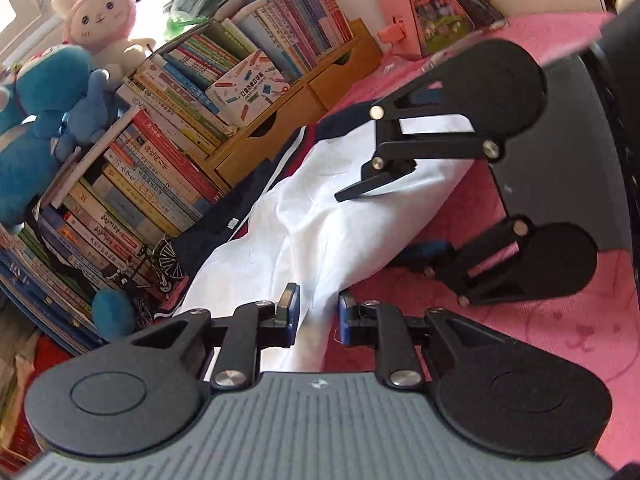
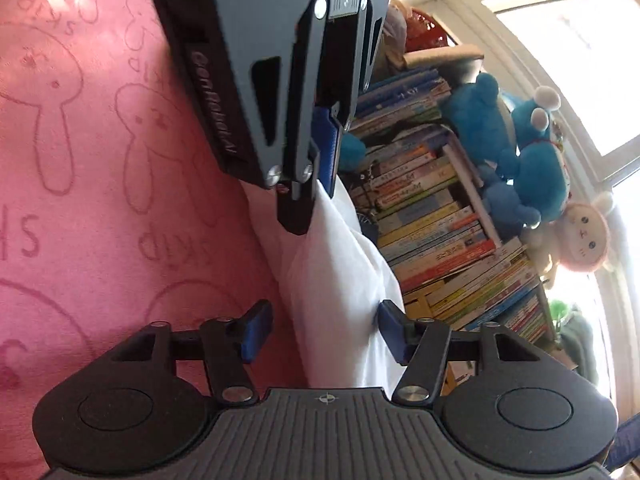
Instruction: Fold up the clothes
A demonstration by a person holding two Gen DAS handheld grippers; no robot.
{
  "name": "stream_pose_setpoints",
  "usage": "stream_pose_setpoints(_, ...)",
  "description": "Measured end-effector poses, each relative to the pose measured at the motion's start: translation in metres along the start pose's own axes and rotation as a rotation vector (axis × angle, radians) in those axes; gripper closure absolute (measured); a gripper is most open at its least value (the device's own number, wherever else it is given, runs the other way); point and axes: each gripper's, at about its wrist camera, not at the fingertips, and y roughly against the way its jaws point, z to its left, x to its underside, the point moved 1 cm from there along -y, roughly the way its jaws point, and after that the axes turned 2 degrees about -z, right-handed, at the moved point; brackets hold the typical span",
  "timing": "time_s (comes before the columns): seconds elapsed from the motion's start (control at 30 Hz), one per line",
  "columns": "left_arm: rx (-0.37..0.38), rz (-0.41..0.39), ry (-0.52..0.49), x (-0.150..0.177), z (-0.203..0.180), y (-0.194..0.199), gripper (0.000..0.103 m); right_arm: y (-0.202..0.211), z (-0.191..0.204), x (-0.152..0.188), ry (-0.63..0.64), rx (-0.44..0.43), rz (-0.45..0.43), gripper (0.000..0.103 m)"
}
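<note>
A white garment (image 1: 320, 216) with navy and red trim lies on a pink rabbit-print blanket (image 1: 540, 328). My left gripper (image 1: 318, 316) stands over its near end. Its blue pads (image 1: 289, 312) are a narrow gap apart, with a fold of white cloth between them and a sliver of pink beside the right pad. My right gripper (image 1: 372, 226) is wide open across the garment's far edge. In the right wrist view the right gripper (image 2: 324, 332) straddles a raised ridge of the garment (image 2: 340, 264). The left gripper (image 2: 316, 188) meets that ridge from above.
Stacked books (image 1: 152, 176) and a wooden drawer unit (image 1: 280, 120) line the far side, close to the garment. Blue and pink plush toys (image 1: 44, 120) sit on the books. A small model bicycle (image 1: 160, 264) stands by the cloth. A pink box (image 1: 404, 8) is behind.
</note>
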Motion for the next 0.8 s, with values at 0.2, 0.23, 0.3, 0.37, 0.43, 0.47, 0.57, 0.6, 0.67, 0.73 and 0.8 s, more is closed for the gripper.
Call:
stream_pose_setpoints(0.2, -0.124, 0.144, -0.427, 0.041, -0.033, -0.039, 0.091, -0.015, 0.002, 0.009, 0.097, -0.056, 0.03, 0.085)
stream_pose_setpoints(0.23, -0.126, 0.162, -0.426, 0.047, -0.028, -0.039, 0.091, -0.015, 0.004, 0.013, 0.126, -0.059, 0.031, 0.088)
stream_pose_setpoints(0.3, -0.131, 0.208, -0.411, 0.058, -0.016, -0.037, 0.091, -0.015, 0.002, 0.027, 0.166, -0.057, 0.049, 0.089)
stream_pose_setpoints(0.37, -0.144, 0.248, -0.413, 0.072, -0.006, -0.035, 0.091, -0.015, -0.003, 0.043, 0.195, -0.05, 0.077, 0.091)
stream_pose_setpoints(0.43, -0.162, 0.279, -0.415, 0.084, 0.002, -0.034, 0.092, -0.016, -0.008, 0.061, 0.203, -0.035, 0.116, 0.091)
stream_pose_setpoints(0.47, -0.172, 0.292, -0.409, 0.09, 0.005, -0.034, 0.094, -0.016, -0.01, 0.07, 0.202, -0.027, 0.135, 0.091)
stream_pose_setpoints(0.57, -0.196, 0.299, -0.364, 0.093, 0.01, -0.033, 0.096, -0.016, -0.015, 0.096, 0.199, -0.003, 0.192, 0.093)
stream_pose_setpoints(0.6, -0.204, 0.304, -0.357, 0.091, 0.009, -0.033, 0.096, -0.015, -0.017, 0.105, 0.198, 0.005, 0.211, 0.093)
stream_pose_setpoints(0.67, -0.228, 0.297, -0.335, 0.089, 0.009, -0.029, 0.097, -0.015, -0.016, 0.111, 0.212, 0.02, 0.23, 0.094)
stream_pose_setpoints(0.73, -0.258, 0.28, -0.294, 0.087, 0.014, -0.017, 0.097, -0.009, -0.018, 0.11, 0.219, 0.041, 0.222, 0.094)
stream_pose_setpoints(0.8, -0.26, 0.264, -0.265, 0.086, 0.011, 0.003, 0.097, 0.004, -0.025, 0.112, 0.196, 0.065, 0.21, 0.094)
